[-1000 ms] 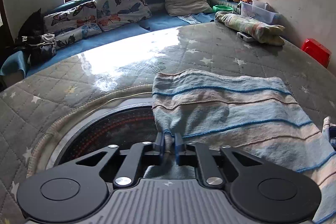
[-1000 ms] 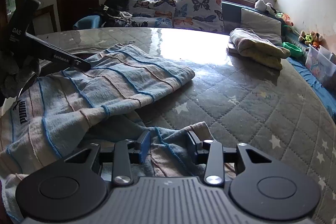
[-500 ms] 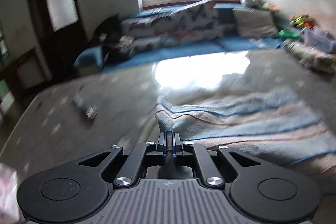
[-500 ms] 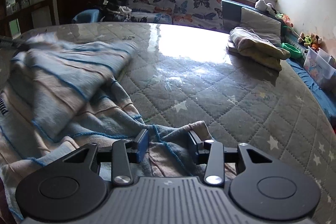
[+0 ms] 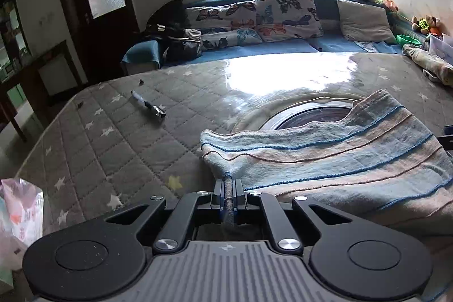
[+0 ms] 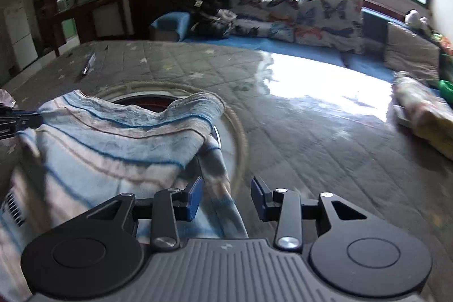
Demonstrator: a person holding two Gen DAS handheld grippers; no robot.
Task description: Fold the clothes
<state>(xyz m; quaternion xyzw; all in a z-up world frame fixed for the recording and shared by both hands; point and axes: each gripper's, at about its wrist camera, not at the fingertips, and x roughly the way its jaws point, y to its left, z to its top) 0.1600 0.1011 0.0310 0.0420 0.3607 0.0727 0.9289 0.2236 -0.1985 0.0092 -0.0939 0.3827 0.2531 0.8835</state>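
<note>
The left gripper [image 5: 228, 183] was clamped tight on a thin edge of the striped garment [image 5: 339, 157], the cloth pinched between its blue pads at the garment's near-left corner. From there the pale-blue and beige garment spread away to the right across the grey star-quilted mattress [image 5: 119, 137], its far edge draped over a dark round opening [image 5: 308, 118] ringed in cream trim. The right gripper [image 6: 227, 196] stood with its jaws apart — a fold of the same garment lay between them against the left pad [image 6: 194, 197], while the right pad was clear of the cloth, so nothing was pinched. In the right wrist view the garment [image 6: 113, 149] lay bunched to the left, with the left gripper's dark tip just touching its far-left edge. A pen-like tool [image 5: 148, 104] rested well apart on the far-left of the mattress, and a rolled bundle [image 6: 421, 112] lay at the far right — beyond it, butterfly-print cushions [image 5: 283, 13] under the window.
</note>
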